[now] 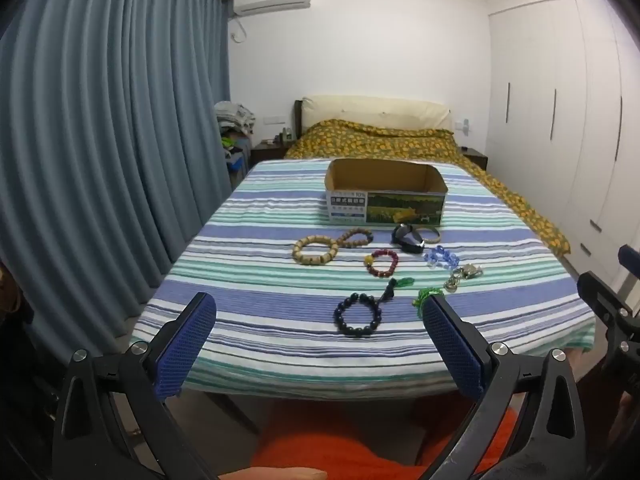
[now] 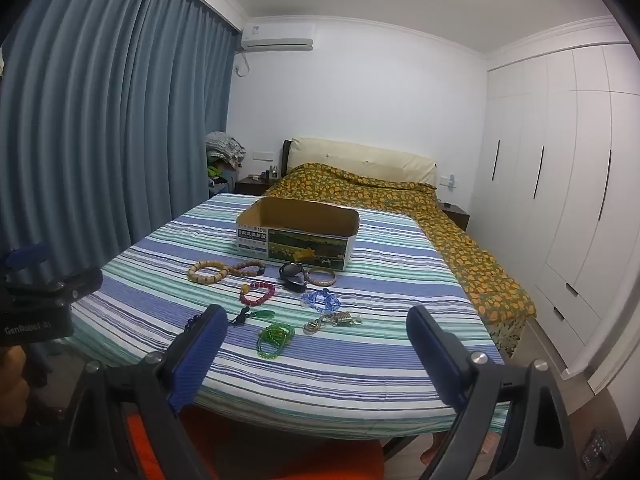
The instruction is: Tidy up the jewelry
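Several pieces of jewelry lie on the striped cloth (image 1: 260, 300) in front of an open cardboard box (image 1: 386, 196), which also shows in the right wrist view (image 2: 296, 236). Nearest me is a dark bead bracelet (image 1: 359, 314), then a green bead string (image 2: 275, 338), a red bead bracelet (image 1: 382, 263), a tan wooden bracelet (image 1: 316, 249), a blue crystal bracelet (image 2: 320, 300), a black watch (image 1: 408, 238), a bangle (image 2: 322, 277) and a metal keychain (image 2: 334, 319). My left gripper (image 1: 320, 312) is open and empty at the cloth's near edge. My right gripper (image 2: 316, 328) is open and empty, also short of the jewelry.
The cloth covers the foot of a bed with a yellow patterned quilt (image 1: 372, 140). Blue curtains (image 1: 100, 140) hang on the left. White wardrobes (image 2: 560, 180) stand on the right. An orange surface (image 1: 340, 440) is below the grippers.
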{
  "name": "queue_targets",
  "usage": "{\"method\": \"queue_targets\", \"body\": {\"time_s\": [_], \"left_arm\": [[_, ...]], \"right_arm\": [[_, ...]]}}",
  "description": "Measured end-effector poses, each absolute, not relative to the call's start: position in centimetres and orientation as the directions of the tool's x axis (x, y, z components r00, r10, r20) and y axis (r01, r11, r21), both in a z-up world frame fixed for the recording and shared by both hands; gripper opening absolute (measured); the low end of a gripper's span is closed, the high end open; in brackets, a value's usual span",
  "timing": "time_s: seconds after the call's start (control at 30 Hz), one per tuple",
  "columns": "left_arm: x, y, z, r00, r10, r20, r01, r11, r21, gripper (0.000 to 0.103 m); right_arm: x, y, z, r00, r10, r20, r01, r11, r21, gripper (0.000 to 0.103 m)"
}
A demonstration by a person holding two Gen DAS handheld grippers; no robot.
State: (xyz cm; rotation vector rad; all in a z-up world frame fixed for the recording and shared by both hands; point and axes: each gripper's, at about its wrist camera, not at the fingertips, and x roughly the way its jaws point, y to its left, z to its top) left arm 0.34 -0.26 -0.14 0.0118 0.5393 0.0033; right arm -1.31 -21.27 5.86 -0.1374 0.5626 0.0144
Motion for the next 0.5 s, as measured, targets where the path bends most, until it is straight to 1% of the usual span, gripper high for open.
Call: {"method": "queue_targets", "body": {"time_s": [0.5], "left_arm": [[0.04, -0.71, -0.6, 0.856, -0.003, -0.517, 0.02, 0.999, 0.028, 0.103]], "right_arm": [[-1.28, -21.47, 6.26, 0.849, -0.018, -0.529, -0.055, 0.991, -0.121, 0.093]]}}
